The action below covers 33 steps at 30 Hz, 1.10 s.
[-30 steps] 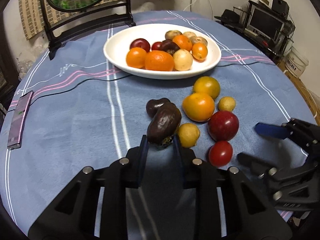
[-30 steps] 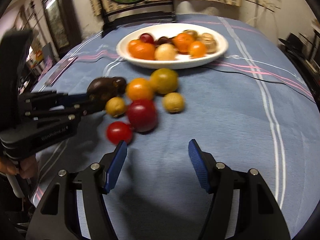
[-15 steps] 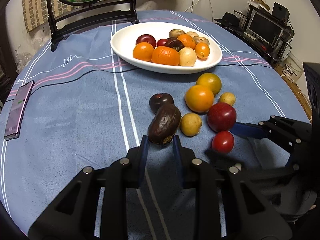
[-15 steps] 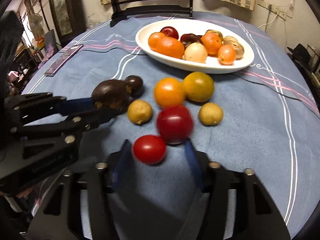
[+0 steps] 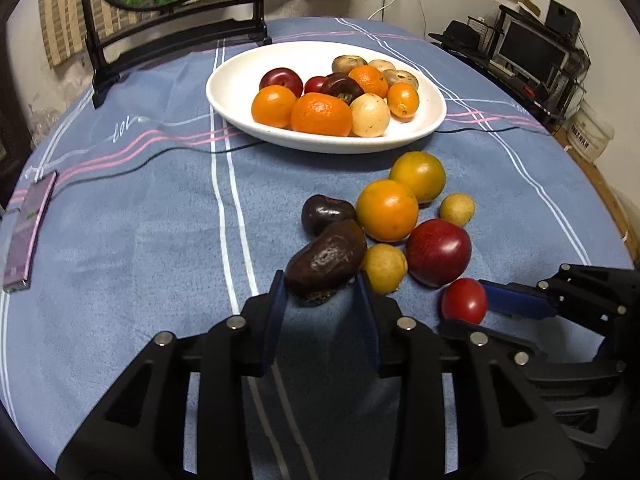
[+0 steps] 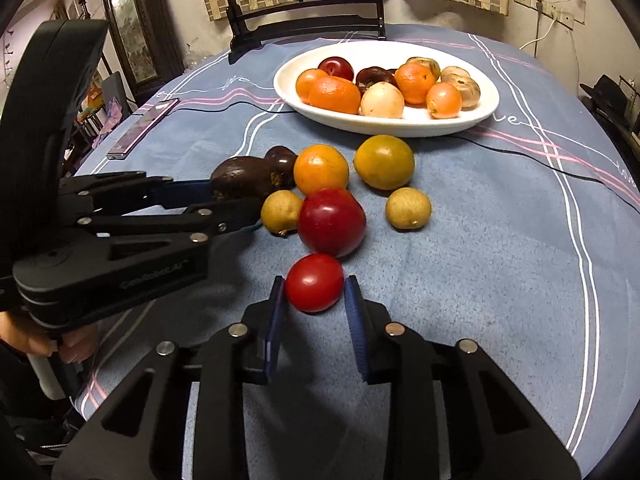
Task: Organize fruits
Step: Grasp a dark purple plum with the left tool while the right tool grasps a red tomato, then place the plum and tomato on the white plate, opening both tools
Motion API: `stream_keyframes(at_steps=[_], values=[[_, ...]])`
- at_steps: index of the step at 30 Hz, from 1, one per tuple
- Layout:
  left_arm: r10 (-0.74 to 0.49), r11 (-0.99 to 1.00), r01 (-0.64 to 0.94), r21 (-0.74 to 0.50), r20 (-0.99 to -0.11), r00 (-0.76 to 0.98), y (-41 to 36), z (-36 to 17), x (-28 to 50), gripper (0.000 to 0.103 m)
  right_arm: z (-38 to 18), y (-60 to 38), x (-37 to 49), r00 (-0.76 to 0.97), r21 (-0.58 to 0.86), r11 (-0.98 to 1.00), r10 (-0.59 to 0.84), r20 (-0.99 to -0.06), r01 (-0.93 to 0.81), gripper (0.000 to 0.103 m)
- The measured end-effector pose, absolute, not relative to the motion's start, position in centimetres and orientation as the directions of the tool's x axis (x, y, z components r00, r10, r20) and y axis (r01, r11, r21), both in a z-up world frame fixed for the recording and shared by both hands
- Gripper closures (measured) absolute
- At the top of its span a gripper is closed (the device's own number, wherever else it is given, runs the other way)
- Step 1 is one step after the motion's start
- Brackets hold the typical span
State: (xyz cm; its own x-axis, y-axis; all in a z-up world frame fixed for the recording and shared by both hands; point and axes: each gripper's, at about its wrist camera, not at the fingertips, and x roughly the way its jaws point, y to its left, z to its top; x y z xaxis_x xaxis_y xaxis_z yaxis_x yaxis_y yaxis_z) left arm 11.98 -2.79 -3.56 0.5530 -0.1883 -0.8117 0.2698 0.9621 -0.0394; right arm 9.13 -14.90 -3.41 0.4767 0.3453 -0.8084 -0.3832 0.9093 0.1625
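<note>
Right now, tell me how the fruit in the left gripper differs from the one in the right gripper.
The dark brown fruit in the left gripper is elongated, dull and wrinkled; the small red tomato in the right gripper is round, smooth and shiny. The brown fruit is larger. The left jaws are opening around it; the right is shut on the tomato. Both rest on the blue tablecloth, outside the white plate.

Tablecloth: blue-grey, white and pink stripes, thin black line. Plate: plain white, centre top of frame. Loose fruit mid-frame: small tomato glossy red, plum deep red, two oranges orange to yellow-green, long fruit dark brown. Gripper pads blue, bodies black. Phone, left edge: purple.
</note>
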Motion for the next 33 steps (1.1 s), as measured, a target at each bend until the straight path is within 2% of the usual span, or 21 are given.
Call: stream_keyframes(at_steps=[2,9,11,13,15,20,22,23,33], values=[[-0.186,0.96,0.278,-0.027,-0.804,0.564,-2.9,-3.4,11.7,0.077,-3.4,-15.0,9.1,0.478,0.167,0.908,0.35,-0.806,-0.384,0.073],[-0.181,0.967,0.252,-0.042,-0.809,0.559,-1.8,-3.3,11.9,0.077,-3.7,-14.6,9.1,0.465,0.154,0.903,0.346,-0.815,-0.401,0.07],[-0.186,0.966,0.253,-0.05,-0.815,0.549,-1.9,-3.6,12.1,0.076,-3.7,-13.8,9.1,0.467,0.124,0.901,0.328,-0.821,-0.415,0.062],[-0.184,0.966,0.254,-0.047,-0.816,0.548,-2.1,-3.7,12.5,0.076,-3.8,-13.3,9.2,0.477,0.092,0.905,0.303,-0.825,-0.415,0.061],[-0.182,0.965,0.257,-0.044,-0.819,0.544,-2.2,-3.7,12.8,0.071,-3.8,-12.8,9.5,0.487,0.067,0.909,0.281,-0.827,-0.411,0.061],[-0.193,0.963,0.266,-0.05,-0.816,0.544,-2.5,-3.8,13.8,0.067,-3.9,-13.0,9.7,0.501,0.055,0.912,0.273,-0.821,-0.407,0.073],[-0.194,0.962,0.267,-0.051,-0.816,0.545,-2.6,-3.9,14.2,0.069,-3.9,-13.2,9.7,0.499,0.067,0.912,0.282,-0.82,-0.405,0.074],[-0.19,0.962,0.269,-0.045,-0.817,0.544,-2.8,-4.0,14.2,0.077,-3.8,-13.4,9.7,0.499,0.073,0.912,0.286,-0.818,-0.403,0.074],[-0.205,0.963,0.264,-0.054,-0.784,0.587,-2.1,-2.0,12.2,0.078,-2.8,-15.8,8.7,0.525,0.125,0.918,0.322,-0.788,-0.376,0.074]])
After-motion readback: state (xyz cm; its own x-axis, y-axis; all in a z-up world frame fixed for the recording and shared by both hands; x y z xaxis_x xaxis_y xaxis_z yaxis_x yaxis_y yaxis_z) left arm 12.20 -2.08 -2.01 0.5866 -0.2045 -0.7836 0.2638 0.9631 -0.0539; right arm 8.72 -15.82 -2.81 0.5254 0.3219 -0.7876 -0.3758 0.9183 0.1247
